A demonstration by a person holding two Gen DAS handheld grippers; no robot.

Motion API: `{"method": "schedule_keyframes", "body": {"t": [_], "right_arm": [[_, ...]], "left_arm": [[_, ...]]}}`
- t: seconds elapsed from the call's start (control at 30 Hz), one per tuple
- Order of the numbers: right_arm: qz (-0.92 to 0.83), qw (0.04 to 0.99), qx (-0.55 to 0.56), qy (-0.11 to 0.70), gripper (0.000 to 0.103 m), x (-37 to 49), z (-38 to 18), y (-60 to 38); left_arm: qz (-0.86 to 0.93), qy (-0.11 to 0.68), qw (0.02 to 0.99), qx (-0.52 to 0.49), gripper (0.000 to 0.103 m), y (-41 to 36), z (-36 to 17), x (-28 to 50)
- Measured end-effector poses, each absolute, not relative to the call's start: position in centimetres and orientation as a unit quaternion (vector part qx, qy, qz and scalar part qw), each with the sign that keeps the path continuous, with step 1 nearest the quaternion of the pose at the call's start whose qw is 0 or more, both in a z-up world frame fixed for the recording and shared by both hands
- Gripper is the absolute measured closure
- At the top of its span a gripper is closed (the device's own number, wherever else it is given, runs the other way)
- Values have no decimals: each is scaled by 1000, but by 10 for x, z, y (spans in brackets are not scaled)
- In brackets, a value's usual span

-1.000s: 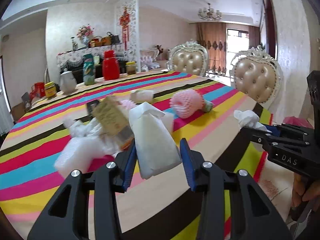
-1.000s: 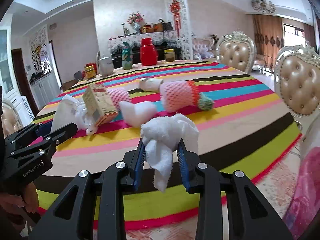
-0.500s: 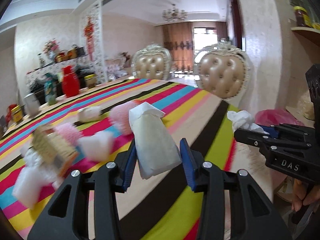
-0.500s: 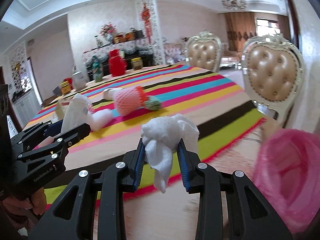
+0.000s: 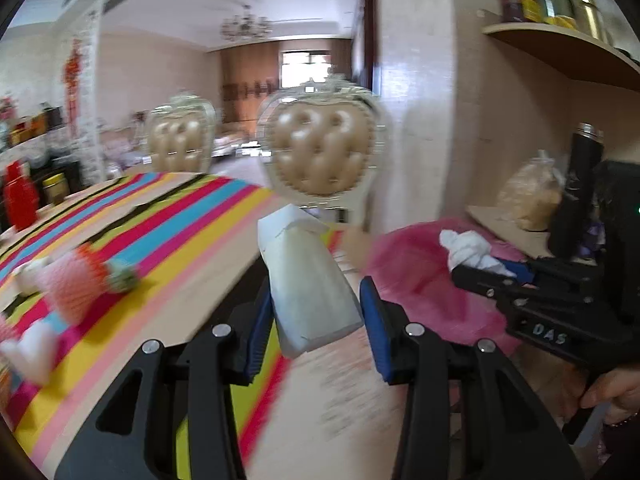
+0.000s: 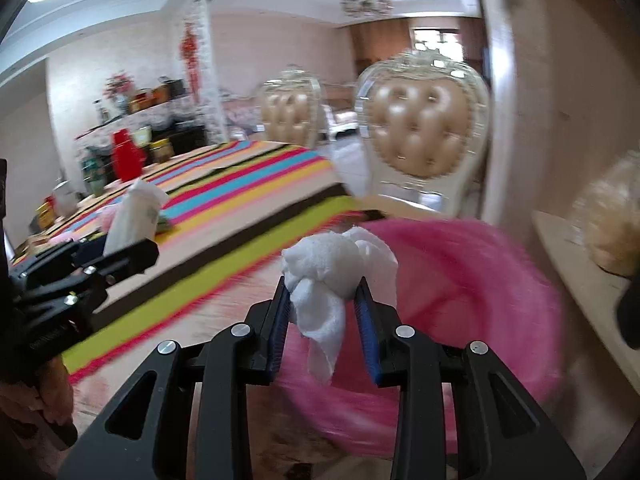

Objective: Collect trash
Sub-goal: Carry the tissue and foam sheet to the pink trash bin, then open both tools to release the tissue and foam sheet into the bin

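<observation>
Both views had swung away from the middle of the striped table (image 5: 152,216) toward its right end since a second earlier, so that the pink trash bag (image 6: 472,280), unseen or only a sliver before, now filled the lower right of the right wrist view and lay right of centre in the left wrist view. Most of the table had slid off to the left, and the padded chair (image 5: 324,156) stood almost straight ahead at the far edge.

Blur over the bag and floor suggested the carry was quick. That speed looked like the main risk: the bag's mouth was soft and its rim hard to make out, so a release made too soon could drop trash on the floor (image 5: 352,392) beside it.

More trash lay on the table at the left, a pink foam fruit net (image 5: 76,280) and white scraps near it, so the task was far from finished.

Nearer, the left gripper (image 5: 316,312) was clamped at a moderate width on a white paper packet (image 5: 308,280), which stood tall above the pads and leaned left. Gripped only low down, it could pivot or slip during a sharp turn.

Smallest, the right gripper (image 6: 324,308) was pinched narrow on a crumpled white tissue (image 6: 332,272), hanging over the bag's near side. A loose tail dangled below the pads; it might cling to them on release and miss the bag.
</observation>
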State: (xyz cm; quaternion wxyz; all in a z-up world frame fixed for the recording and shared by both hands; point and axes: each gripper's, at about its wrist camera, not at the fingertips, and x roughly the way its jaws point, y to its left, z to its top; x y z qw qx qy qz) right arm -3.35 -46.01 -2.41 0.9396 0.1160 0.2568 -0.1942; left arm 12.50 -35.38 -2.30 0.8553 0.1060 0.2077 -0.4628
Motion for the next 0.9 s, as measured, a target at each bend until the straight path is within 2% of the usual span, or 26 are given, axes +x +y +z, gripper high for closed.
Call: {"method": "schedule_keyframes", "body": {"t": [0.33, 0.47, 0.5, 0.57, 0.6, 0.63, 0.8, 0.9], "right_arm": [[-254, 919, 144, 264, 69, -67, -39, -518], [-258, 918, 148, 261, 68, -71, -40, -526], [-258, 918, 149, 261, 66, -72, -40, -528], [-256, 920, 149, 258, 60, -74, -40, -531], [-260, 919, 148, 257, 47, -75, -40, -532], [-263, 919, 148, 252, 42, -76, -39, -533], [-259, 922, 147, 246, 42, -77, -35, -530], [-254, 924, 145, 247, 42, -76, -33, -523]], "left_arm": [[-551, 222, 793, 130, 61, -443, -41, 100], [-567, 234, 777, 139, 58, -464, -50, 102], [-568, 238, 775, 143, 55, -468, -52, 103], [-556, 237, 783, 143, 34, -469, -54, 107], [-550, 239, 788, 138, 30, -468, -54, 109], [-545, 242, 793, 127, 27, -465, -54, 112], [-514, 244, 815, 110, 26, -437, -46, 130], [-489, 244, 831, 102, 16, -417, -42, 137]]}}
